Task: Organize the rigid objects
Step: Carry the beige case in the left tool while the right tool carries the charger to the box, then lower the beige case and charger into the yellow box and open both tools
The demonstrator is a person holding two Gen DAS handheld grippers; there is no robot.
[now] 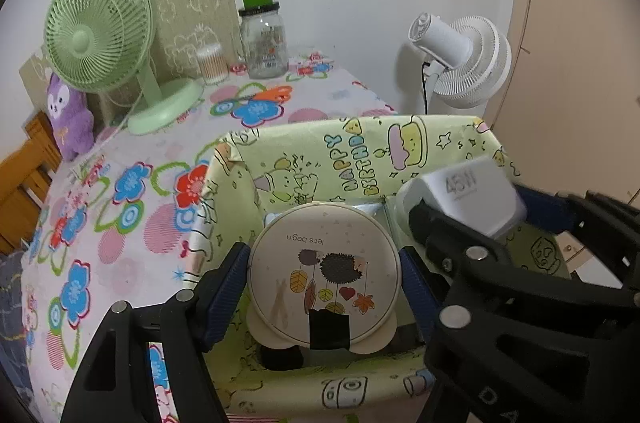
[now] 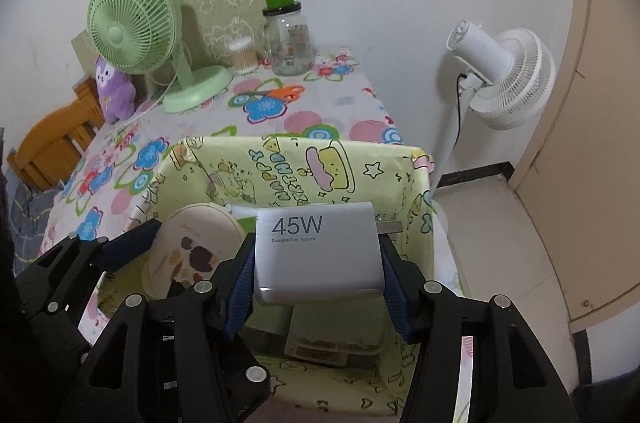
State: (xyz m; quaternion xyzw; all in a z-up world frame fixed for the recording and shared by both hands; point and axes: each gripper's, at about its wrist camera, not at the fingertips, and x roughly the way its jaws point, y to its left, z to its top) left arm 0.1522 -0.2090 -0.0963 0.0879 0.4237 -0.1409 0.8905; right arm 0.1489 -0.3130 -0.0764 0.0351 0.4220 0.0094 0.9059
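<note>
Background: green plastic desk fan [image 1: 98,23], purple plush toy [image 1: 70,119], clear glass jar [image 1: 264,41], cotton-swab tub [image 1: 212,63] on floral tablecloth [image 1: 132,207]; white standing fan [image 1: 464,61] beside.

On the table [image 2: 320,103], near its front right corner: an open box [image 2: 280,167]. Held side by side above the box: round case [image 1: 324,275] at left between the left gripper's [image 1: 324,283] pads, charger [image 2: 320,255] at right between the right gripper's [image 2: 320,263] pads. Behind, along the wall, left to right: plush toy [image 2: 114,91], desk fan [image 2: 132,23], cotton-swab tub [image 2: 242,57], glass jar [image 2: 290,43]. Off the table, right of it: standing fan [image 2: 508,75]
</note>
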